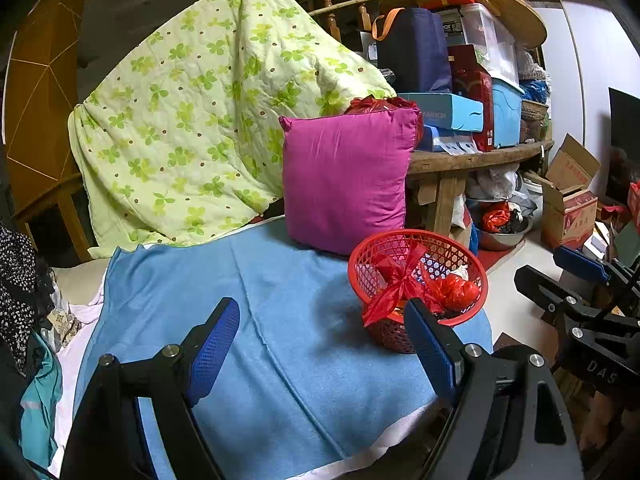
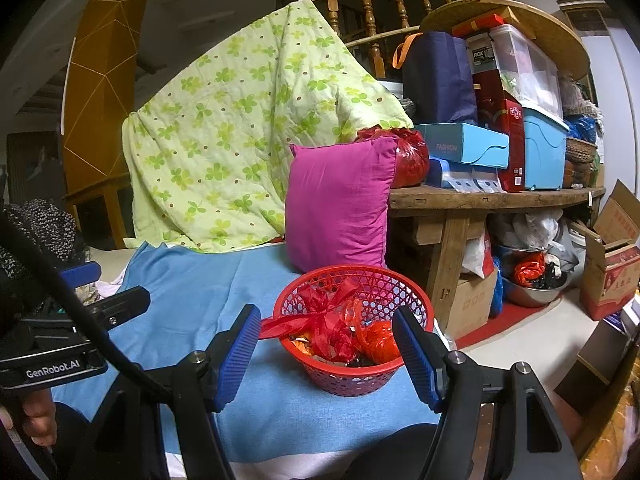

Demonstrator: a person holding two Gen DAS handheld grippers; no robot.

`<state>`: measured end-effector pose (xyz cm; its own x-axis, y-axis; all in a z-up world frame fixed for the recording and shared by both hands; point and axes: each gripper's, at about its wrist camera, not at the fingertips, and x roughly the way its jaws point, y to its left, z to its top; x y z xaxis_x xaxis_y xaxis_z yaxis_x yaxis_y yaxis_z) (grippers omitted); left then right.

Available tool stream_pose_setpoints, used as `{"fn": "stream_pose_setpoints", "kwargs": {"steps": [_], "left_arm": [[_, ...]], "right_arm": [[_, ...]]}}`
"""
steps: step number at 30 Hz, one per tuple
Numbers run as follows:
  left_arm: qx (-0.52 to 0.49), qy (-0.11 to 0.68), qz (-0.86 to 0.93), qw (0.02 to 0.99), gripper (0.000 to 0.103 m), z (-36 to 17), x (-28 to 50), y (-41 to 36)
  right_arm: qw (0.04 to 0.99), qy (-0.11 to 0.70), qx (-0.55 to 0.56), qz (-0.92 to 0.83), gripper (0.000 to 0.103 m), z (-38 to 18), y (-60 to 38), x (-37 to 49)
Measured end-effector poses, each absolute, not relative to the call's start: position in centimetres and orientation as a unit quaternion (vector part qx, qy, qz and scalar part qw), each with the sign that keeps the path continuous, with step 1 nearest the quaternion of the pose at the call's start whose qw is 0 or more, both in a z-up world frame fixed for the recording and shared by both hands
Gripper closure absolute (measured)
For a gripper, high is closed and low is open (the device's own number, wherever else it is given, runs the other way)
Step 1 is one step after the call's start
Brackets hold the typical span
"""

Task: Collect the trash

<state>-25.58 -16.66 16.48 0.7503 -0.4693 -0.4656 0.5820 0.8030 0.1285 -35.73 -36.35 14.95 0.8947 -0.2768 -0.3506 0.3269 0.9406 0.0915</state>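
A red mesh basket stands on the blue blanket, near its right edge. It holds a red ribbon bow and crumpled red wrappers. My left gripper is open and empty, low over the blanket, left of the basket. My right gripper is open and empty, its fingers on either side of the basket's near rim. The right gripper shows at the left wrist view's right edge; the left gripper shows at the right wrist view's left edge.
A magenta pillow stands behind the basket, a green clover quilt behind it. A wooden bench with boxes stands right. Cardboard boxes and a metal bowl sit on the floor. Clothes lie at left.
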Motion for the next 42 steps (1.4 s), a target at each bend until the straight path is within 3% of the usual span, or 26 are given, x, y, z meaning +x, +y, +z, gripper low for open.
{"fn": "stream_pose_setpoints", "kwargs": {"steps": [42], "left_arm": [[0.137,0.207,-0.283,0.926,0.018,16.44,-26.12,-16.53]], "right_arm": [[0.971,0.168,0.072,-0.155,0.031,14.91,-36.57,-35.72]]}}
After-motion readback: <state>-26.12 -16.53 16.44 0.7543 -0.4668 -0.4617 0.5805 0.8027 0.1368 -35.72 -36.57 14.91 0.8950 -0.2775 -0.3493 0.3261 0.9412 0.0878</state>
